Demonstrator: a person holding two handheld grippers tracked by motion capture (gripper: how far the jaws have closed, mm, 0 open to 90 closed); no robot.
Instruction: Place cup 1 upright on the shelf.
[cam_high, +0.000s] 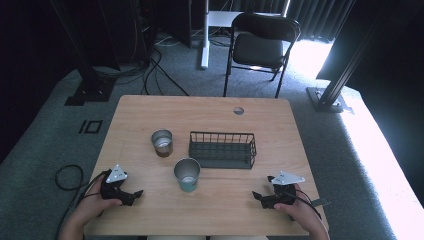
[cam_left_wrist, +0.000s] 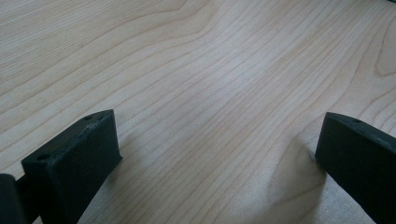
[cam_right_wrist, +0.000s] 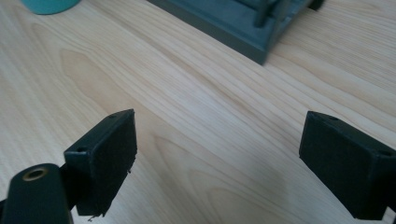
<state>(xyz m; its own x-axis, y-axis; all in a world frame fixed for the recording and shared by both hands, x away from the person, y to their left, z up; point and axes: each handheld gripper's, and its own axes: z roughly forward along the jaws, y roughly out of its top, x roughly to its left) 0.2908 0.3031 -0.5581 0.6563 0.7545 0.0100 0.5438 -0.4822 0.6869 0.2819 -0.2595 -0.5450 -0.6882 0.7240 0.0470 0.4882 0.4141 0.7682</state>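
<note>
Both black hand-held grippers, left gripper (cam_high: 131, 194) and right gripper (cam_high: 260, 196), rest on the light wooden table (cam_high: 220, 215), jaws apart, empty. Teal-based steel cup (cam_high: 187, 175) stands between them, slightly nearer the left; dark wire basket (cam_high: 223, 149) lies beyond, long axis crosswise.

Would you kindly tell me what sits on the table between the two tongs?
In the high view, only the teal cup stands roughly between the left tongs and right tongs, slightly farther back.
</note>
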